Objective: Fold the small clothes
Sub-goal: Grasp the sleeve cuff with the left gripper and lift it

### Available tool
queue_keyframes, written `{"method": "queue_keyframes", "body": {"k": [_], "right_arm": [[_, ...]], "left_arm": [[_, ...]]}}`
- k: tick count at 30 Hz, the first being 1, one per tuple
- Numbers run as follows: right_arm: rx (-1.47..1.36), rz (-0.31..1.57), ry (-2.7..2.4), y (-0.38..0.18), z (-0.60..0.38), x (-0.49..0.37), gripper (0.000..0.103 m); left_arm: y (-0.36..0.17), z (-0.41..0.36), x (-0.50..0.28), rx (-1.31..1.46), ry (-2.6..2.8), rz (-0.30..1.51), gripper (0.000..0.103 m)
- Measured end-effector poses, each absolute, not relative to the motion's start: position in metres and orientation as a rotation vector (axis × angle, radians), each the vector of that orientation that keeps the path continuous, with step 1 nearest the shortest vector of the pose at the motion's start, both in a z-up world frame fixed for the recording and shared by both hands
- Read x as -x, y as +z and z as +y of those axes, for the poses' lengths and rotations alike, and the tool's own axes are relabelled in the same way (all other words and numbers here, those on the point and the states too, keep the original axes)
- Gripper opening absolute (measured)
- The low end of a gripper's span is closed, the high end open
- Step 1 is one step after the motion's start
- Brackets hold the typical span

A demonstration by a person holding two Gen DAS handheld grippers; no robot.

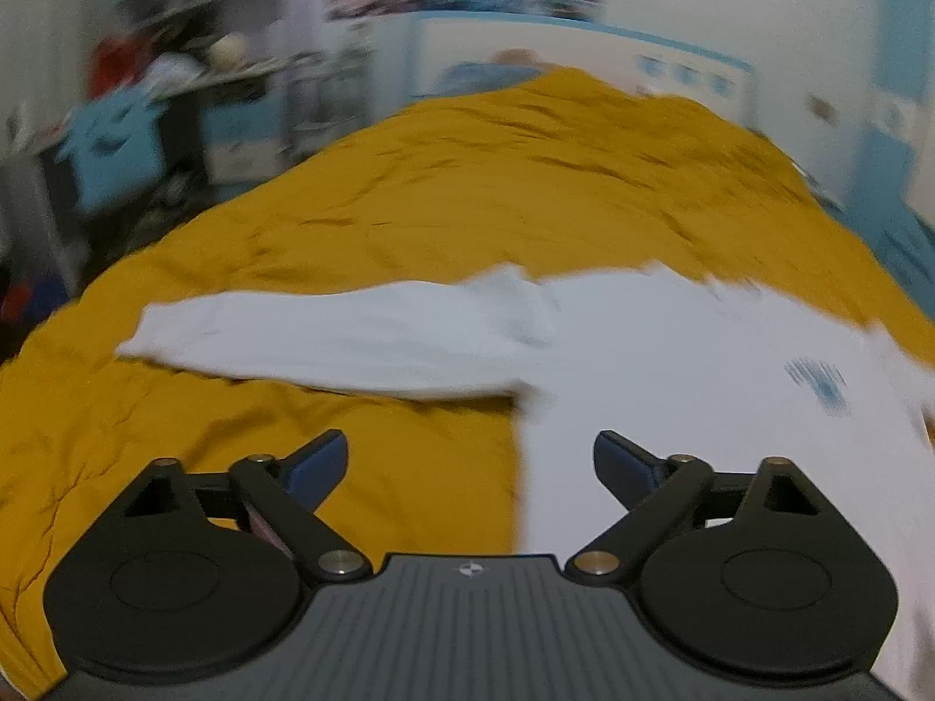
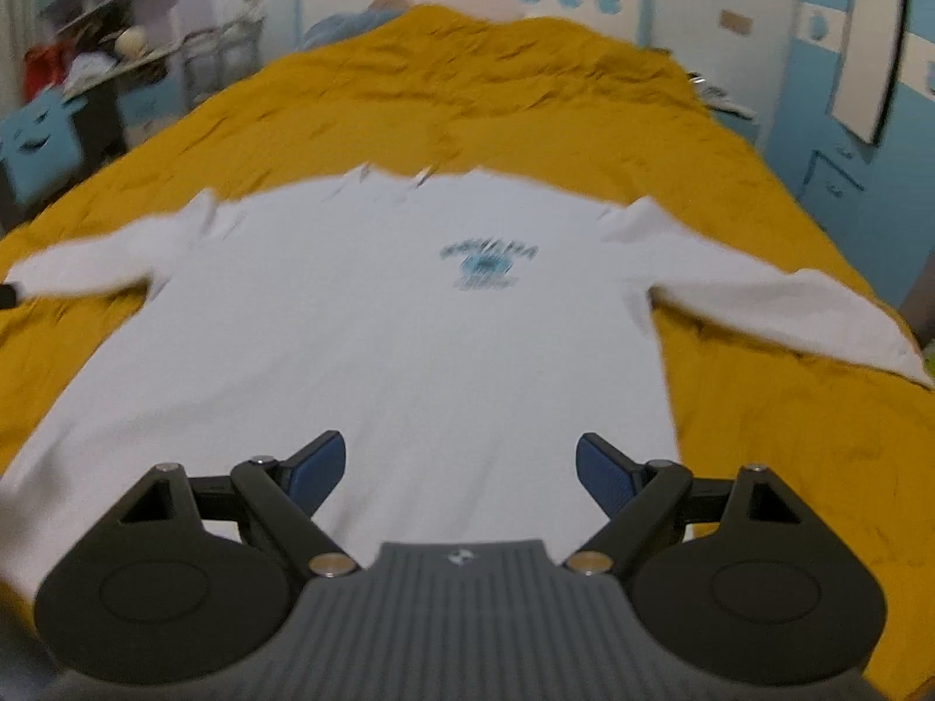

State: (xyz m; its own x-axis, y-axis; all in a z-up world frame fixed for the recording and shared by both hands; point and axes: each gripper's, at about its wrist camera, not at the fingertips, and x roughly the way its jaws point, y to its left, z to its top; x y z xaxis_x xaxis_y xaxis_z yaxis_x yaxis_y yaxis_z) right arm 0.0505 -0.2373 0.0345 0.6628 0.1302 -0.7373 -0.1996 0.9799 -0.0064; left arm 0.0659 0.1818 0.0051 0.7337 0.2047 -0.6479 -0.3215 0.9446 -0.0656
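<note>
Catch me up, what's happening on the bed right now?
A white long-sleeved shirt with a blue chest print lies face up and spread flat on the mustard-yellow bedspread, both sleeves stretched out to the sides. No fold has been made yet. The left gripper hovers open near the shirt's left side edge, below the sleeve. The right gripper hovers open over the lower body of the shirt. Neither is holding any fabric. Both views are motion-blurred.

Blurred, unreadable print on shirt
</note>
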Motion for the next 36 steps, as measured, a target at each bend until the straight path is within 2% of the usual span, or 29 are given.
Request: {"method": "queue_keyframes", "body": {"k": [2, 4, 11, 12, 14, 16, 20, 21, 22, 23, 24, 27, 30, 34, 36], "right_arm": [[0.070, 0.796, 0.178, 0.034, -0.237, -0.065, 0.082], [0.052, 0.777, 0.189, 0.032, -0.235, -0.079, 0.082], [-0.002, 0.796, 0.235, 0.016, -0.218, -0.117, 0.082], [-0.006, 0.803, 0.236, 0.013, -0.214, -0.122, 0.082], [-0.011, 0.817, 0.240, 0.010, -0.205, -0.130, 0.082], [-0.013, 0.819, 0.248, 0.007, -0.195, -0.137, 0.082], [0.052, 0.800, 0.270, 0.006, -0.175, -0.143, 0.081], [0.080, 0.795, 0.264, 0.006, -0.169, -0.144, 0.079], [0.113, 0.791, 0.254, 0.005, -0.164, -0.146, 0.077], [0.135, 0.791, 0.246, 0.004, -0.161, -0.148, 0.069], [0.152, 0.797, 0.239, 0.002, -0.157, -0.150, 0.060], [0.160, 0.824, 0.241, -0.002, -0.153, -0.154, 0.046], [0.178, 0.836, 0.252, -0.005, -0.150, -0.155, 0.038], [0.192, 0.835, 0.255, -0.007, -0.148, -0.155, 0.038], [0.176, 0.833, 0.262, -0.006, -0.151, -0.156, 0.034]], "left_arm": [[0.008, 0.225, -0.074, 0.274, 0.340, 0.678, 0.103], [0.008, 0.266, -0.077, 0.358, 0.399, 0.663, 0.094], [-0.020, 0.411, -0.090, 0.659, 0.560, 0.634, 0.088], [-0.028, 0.429, -0.093, 0.696, 0.574, 0.627, 0.084], [-0.044, 0.456, -0.096, 0.774, 0.598, 0.620, 0.080], [-0.061, 0.474, -0.097, 0.841, 0.631, 0.637, 0.068], [-0.084, 0.494, -0.099, 0.895, 0.662, 0.624, 0.064], [-0.087, 0.496, -0.099, 0.914, 0.662, 0.615, 0.059], [-0.090, 0.500, -0.100, 0.932, 0.659, 0.609, 0.050], [-0.093, 0.503, -0.101, 0.937, 0.664, 0.607, 0.044], [-0.095, 0.508, -0.100, 0.938, 0.670, 0.607, 0.031], [-0.092, 0.508, -0.102, 0.920, 0.656, 0.595, 0.010], [-0.074, 0.497, -0.107, 0.802, 0.637, 0.566, 0.009], [-0.022, 0.455, -0.122, 0.561, 0.599, 0.519, 0.008], [0.010, 0.422, -0.130, 0.433, 0.552, 0.490, 0.008]]}}
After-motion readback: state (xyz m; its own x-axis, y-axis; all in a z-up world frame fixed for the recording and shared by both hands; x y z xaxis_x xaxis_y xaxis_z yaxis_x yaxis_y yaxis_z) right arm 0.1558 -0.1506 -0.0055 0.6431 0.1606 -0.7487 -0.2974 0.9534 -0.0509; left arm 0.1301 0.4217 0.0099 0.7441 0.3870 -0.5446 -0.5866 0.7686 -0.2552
